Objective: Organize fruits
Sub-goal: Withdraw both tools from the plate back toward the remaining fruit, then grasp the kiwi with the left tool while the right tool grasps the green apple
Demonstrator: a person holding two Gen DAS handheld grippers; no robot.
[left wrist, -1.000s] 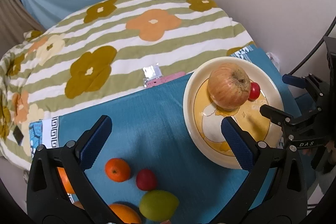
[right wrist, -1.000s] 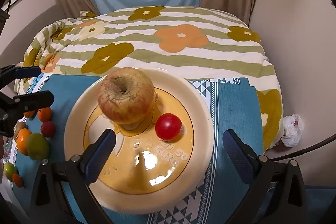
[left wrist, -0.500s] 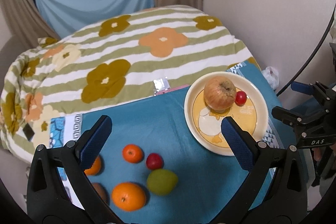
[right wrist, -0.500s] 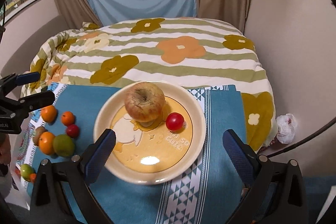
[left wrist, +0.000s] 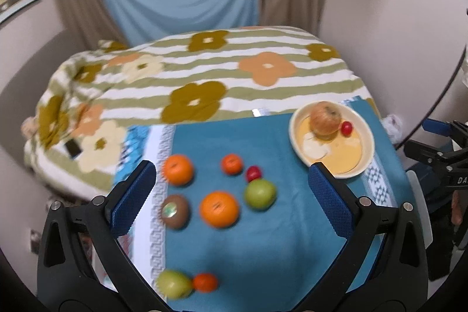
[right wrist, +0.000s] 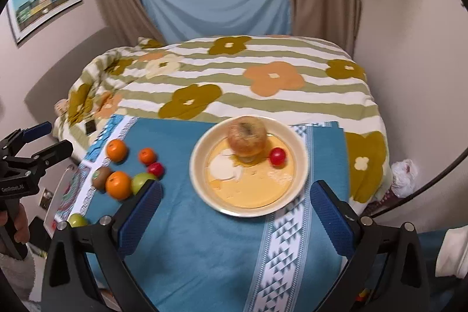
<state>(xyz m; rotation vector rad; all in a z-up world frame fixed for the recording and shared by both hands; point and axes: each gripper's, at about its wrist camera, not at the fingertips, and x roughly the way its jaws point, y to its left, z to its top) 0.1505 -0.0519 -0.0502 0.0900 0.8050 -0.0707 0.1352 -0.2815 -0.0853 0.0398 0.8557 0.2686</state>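
Both the left gripper (left wrist: 234, 201) and the right gripper (right wrist: 235, 212) gape empty; the apple (right wrist: 247, 139) sits on the far plate (right wrist: 201, 154).

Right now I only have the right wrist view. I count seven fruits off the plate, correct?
Observer: Eight. The left wrist view shows a small orange fruit right beside the yellow-green fruit at the near edge of the cloth.
Operator: Anything behind the plate?
Observer: A small silver wrapper lies on the blanket, just past the cloth's far edge and to the left of the plate.
Operator: Left tongs free?
Observer: Yes. The left tongs are wide open and empty, with the loose fruit group framed between the fingers.
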